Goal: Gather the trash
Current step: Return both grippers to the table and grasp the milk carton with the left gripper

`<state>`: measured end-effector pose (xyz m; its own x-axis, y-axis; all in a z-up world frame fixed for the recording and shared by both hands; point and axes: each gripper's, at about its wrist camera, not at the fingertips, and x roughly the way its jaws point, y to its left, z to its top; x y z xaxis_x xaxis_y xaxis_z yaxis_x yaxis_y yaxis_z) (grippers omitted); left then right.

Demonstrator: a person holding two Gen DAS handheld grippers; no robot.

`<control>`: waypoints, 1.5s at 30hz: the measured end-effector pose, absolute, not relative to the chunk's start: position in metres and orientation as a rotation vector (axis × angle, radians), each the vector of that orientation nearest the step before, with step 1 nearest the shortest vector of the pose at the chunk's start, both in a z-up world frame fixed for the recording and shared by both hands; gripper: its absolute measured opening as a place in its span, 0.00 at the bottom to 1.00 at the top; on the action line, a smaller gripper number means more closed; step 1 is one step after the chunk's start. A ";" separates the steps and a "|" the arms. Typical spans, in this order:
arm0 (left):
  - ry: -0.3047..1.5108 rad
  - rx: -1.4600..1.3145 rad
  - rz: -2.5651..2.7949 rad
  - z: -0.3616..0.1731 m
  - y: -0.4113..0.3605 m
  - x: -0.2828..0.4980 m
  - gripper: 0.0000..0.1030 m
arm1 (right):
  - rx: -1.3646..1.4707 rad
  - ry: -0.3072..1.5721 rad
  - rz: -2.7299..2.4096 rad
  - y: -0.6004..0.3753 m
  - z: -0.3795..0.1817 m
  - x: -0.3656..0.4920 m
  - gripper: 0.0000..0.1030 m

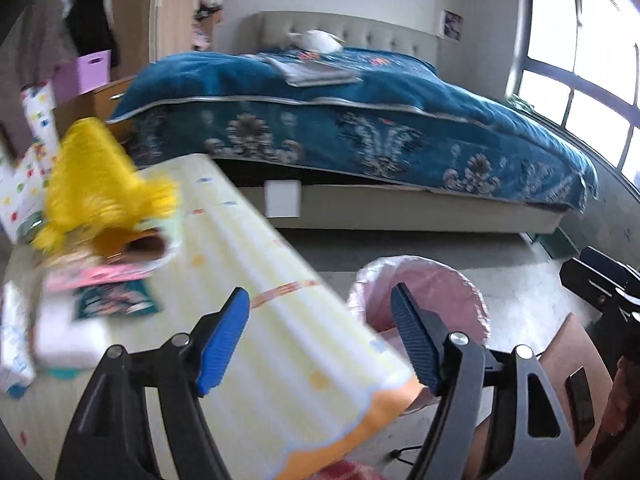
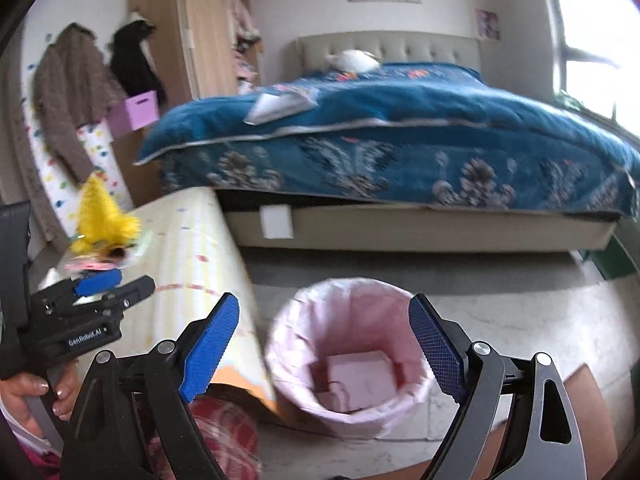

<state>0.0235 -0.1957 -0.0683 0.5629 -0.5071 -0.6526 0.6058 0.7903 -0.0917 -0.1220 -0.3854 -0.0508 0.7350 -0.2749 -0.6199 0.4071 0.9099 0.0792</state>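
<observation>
Through the left wrist camera, the left gripper (image 1: pixel 320 340) has its blue-padded fingers spread wide with nothing between them. Directly under and ahead of it lies a table covered with a pale yellow striped cloth (image 1: pixel 256 264), whose orange-edged corner sits just below the fingers. Past the right finger stands a bin lined with a pink bag (image 1: pixel 436 292), on the floor just beside the table corner. Far ahead to the left, on the table, lies a blurred yellow fluffy thing (image 1: pixel 96 184) over a heap of pink and teal papers (image 1: pixel 108 288); what exactly they are cannot be told. Beyond the table stretches a bed with a blue patterned blanket (image 1: pixel 360 120).

Through the right wrist camera, the right gripper (image 2: pixel 324 344) is also spread wide and holds nothing. The bin (image 2: pixel 352 360) stands right ahead between and below its fingers, and a flat pink piece of trash (image 2: pixel 356 376) lies at its bottom. To the left of the fingers the table (image 2: pixel 192 248) runs away toward the yellow fluffy thing (image 2: pixel 100 216). Further left, the left gripper (image 2: pixel 100 284) hangs over the table, held by a hand (image 2: pixel 32 392) at the frame edge; its fingers look parted. The bed (image 2: pixel 400 128) fills the far side of the room.
</observation>
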 end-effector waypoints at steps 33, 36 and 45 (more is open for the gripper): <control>0.751 -0.010 -0.057 -0.072 0.048 0.058 0.93 | -0.001 0.692 0.072 -0.182 -0.055 -0.004 0.84; 0.779 -0.028 -0.036 -0.080 0.048 0.069 0.93 | 0.006 0.696 0.084 -0.178 -0.058 0.004 0.84; 0.833 -0.046 -0.010 -0.094 0.044 0.112 0.93 | 0.019 0.734 0.063 -0.187 -0.070 0.012 0.83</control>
